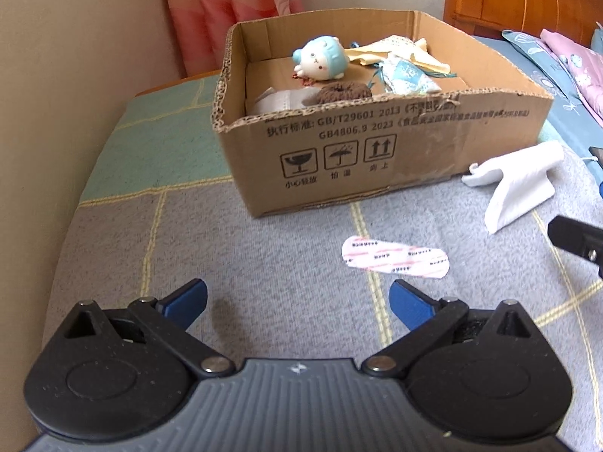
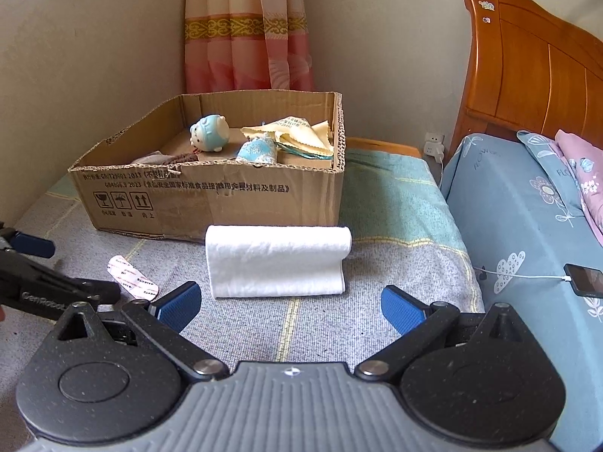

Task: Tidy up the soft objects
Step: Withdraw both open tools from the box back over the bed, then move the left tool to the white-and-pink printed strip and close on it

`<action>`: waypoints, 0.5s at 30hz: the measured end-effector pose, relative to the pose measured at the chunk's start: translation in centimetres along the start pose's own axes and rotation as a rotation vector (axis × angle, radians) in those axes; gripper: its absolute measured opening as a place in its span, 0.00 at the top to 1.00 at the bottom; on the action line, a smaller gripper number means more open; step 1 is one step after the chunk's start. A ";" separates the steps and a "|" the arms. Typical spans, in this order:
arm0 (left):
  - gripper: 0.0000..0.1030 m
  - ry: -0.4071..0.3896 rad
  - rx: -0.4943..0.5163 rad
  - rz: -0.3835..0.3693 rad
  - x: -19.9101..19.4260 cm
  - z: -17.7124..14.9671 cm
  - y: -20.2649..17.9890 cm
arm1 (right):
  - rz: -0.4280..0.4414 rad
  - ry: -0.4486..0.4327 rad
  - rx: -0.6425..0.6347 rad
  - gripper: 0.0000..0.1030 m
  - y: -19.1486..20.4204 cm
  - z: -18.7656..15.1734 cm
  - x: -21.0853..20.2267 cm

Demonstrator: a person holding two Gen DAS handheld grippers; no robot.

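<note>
An open cardboard box stands on a grey and green blanket. In it lie a blue-and-white plush toy, a brown knitted ring, a yellow cloth, a light blue pouch and a white mask. A folded white cloth lies in front of the box. A pink-printed flat patch lies on the blanket. My left gripper is open and empty, left of the patch. My right gripper is open and empty, just short of the white cloth.
A beige wall runs along the left. A pink curtain hangs behind the box. A bed with blue bedding and a wooden headboard stands on the right, with a phone on a charging cable.
</note>
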State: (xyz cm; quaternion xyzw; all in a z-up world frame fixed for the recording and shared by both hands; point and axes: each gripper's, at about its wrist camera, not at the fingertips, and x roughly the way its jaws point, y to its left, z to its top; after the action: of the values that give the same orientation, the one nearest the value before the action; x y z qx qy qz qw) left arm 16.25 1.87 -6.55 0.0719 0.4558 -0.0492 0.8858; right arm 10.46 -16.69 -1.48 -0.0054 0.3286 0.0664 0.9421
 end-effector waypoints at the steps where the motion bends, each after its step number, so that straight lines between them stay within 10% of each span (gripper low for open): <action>1: 0.01 0.003 0.000 -0.005 0.0 0.1 -0.1 | -0.002 -0.001 0.000 0.00 0.0 0.0 -0.1; 8: 0.00 -0.069 0.000 -0.044 0.3 2.3 -2.1 | -0.012 0.003 0.012 0.00 -0.2 -0.1 -0.2; 15: 0.00 0.047 0.026 0.000 2.2 3.8 -3.4 | -0.002 0.000 0.015 0.00 -0.3 -0.3 -0.7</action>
State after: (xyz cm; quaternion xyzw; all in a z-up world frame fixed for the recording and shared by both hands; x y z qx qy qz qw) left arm 20.03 -2.16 -6.42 0.0844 0.4757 -0.0533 0.8739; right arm 9.78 -17.05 -1.27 0.0010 0.3290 0.0629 0.9422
